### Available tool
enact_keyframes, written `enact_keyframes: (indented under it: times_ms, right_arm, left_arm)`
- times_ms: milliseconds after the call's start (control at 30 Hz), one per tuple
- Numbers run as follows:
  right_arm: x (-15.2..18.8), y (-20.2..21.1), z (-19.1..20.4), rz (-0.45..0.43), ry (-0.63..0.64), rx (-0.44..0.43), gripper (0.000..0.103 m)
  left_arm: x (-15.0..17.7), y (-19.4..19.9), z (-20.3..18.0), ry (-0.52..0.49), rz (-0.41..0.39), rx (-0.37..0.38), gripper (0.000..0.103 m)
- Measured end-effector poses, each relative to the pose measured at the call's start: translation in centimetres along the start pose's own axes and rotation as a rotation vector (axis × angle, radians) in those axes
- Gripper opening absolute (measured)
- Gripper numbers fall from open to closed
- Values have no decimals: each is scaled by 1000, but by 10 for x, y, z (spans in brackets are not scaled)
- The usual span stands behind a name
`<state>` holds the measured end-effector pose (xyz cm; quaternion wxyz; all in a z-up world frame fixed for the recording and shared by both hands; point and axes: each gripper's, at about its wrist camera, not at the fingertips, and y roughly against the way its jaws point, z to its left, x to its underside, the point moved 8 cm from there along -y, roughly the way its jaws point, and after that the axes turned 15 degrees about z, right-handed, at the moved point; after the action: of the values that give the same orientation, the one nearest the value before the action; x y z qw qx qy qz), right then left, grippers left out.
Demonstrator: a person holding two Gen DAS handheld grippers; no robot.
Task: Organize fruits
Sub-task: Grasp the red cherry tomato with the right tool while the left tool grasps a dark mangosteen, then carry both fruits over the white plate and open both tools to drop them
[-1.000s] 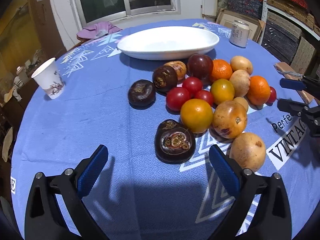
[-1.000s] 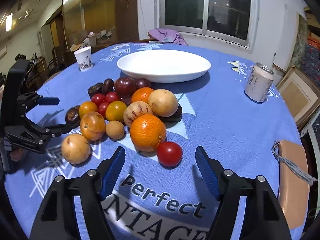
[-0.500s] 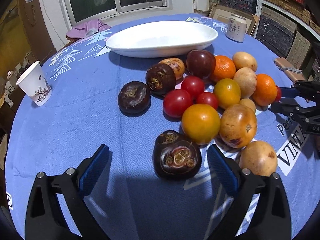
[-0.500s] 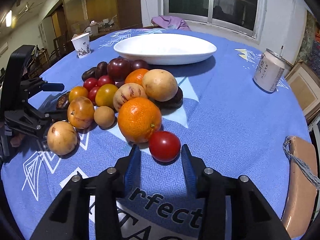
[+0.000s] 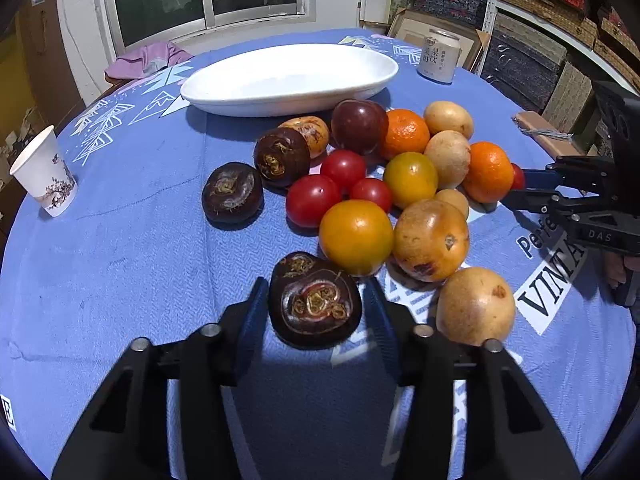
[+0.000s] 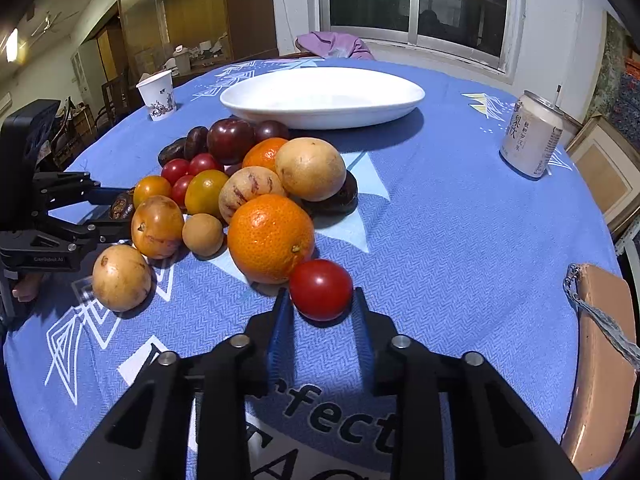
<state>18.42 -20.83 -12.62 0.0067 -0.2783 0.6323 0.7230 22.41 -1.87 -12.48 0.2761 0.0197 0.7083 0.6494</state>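
Left gripper [image 5: 316,304] was closing around the dark brown water chestnut [image 5: 315,301]; right gripper [image 6: 320,312] pinched the small red tomato [image 6: 321,289], a big orange mandarin [image 6: 271,238] crowding it.

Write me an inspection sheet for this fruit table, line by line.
Surface: round table under a blue patterned cloth.
Job's things: mixed fruit pile in front of an empty white dish.
Clutter: paper cup, drink can, brown pad at the edge.
Grippers: left gripper closing around a dark water chestnut; right gripper shut on a red tomato.
Cables: nothing seen.
Surroundings: window, purple cloth on the sill, stacked shelves.
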Motion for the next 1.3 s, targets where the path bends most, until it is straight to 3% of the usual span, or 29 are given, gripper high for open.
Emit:
enact_keyframes:
  times_ms: [267,500,700,800,1000,1100,1300]
  right_arm:
    - [1,5,2,-21,-4,-9,31]
    - [0,16,4,-72,-3,19,31]
    - [-12,30,-7,-125,-47,40,30]
    - [-33,47,-14,-145,-83,22,30]
    - [-125,76,-8,-224,-70,36,30]
    - [-171,47,-11,-194,-99,31,30]
    - [-203,-12,-22,-101,-131,10,30]
  left_arm:
    - [8,6,-2,9,-7,7,44]
    - [4,39,-1,30,-129,-20,44]
    - [-15,57,17,94,-157,-48,44]
    - [-43,77,28,102,-176,-97,44]
    - [-124,108,46,139,-250,-140,44]
    - [-152,87,56,178,-222,-136,44]
    - [-175,13,73,212,-90,-109,44]
